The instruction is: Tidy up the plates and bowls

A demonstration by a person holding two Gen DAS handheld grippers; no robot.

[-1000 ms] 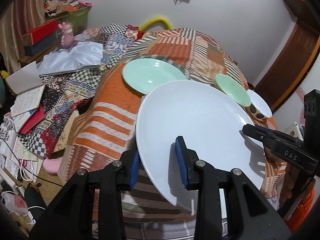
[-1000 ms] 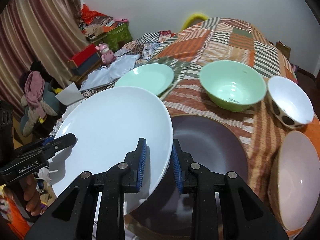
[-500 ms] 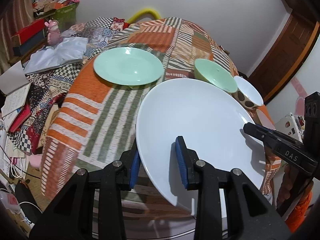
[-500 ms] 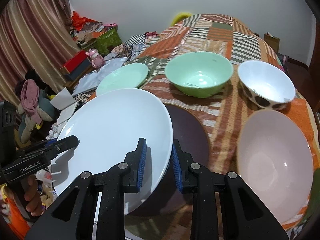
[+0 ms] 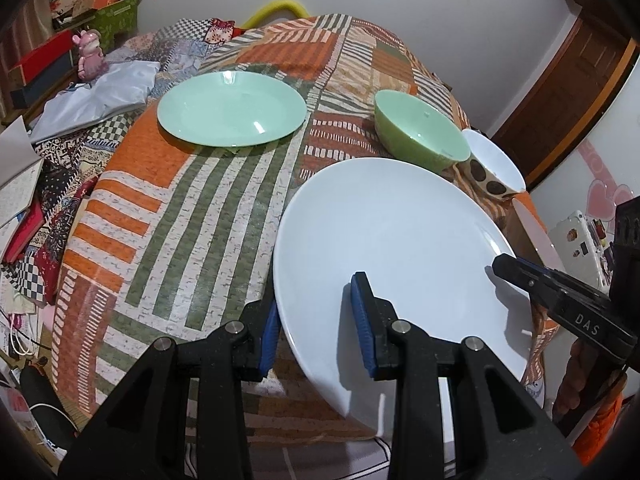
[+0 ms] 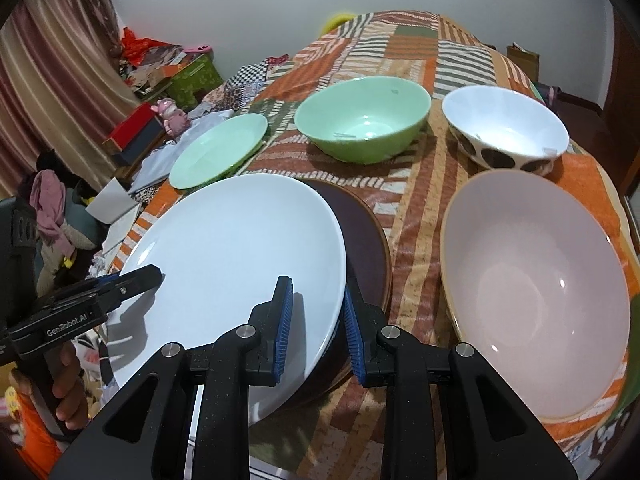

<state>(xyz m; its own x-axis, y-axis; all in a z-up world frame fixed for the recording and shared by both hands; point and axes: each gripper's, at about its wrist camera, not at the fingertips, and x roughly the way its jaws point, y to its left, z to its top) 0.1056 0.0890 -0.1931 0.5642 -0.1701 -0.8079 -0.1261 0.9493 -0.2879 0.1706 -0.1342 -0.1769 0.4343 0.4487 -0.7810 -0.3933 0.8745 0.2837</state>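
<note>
Fingers of both grippers pinch opposite rims of the large white ceramic plate, both tilted downward. Only the right wrist view reveals the dark brown plate beneath and the pale pink bowl at right.

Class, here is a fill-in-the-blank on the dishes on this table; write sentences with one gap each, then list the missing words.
1. Both grippers clamp the rim of the ____ plate.
2. The brown plate lies partly ____ that held plate.
3. The spotted bowl stands beside the ____ bowl.
4. The number of bowls on the patterned cloth is ____.

Missing words: white; under; green; three
</note>
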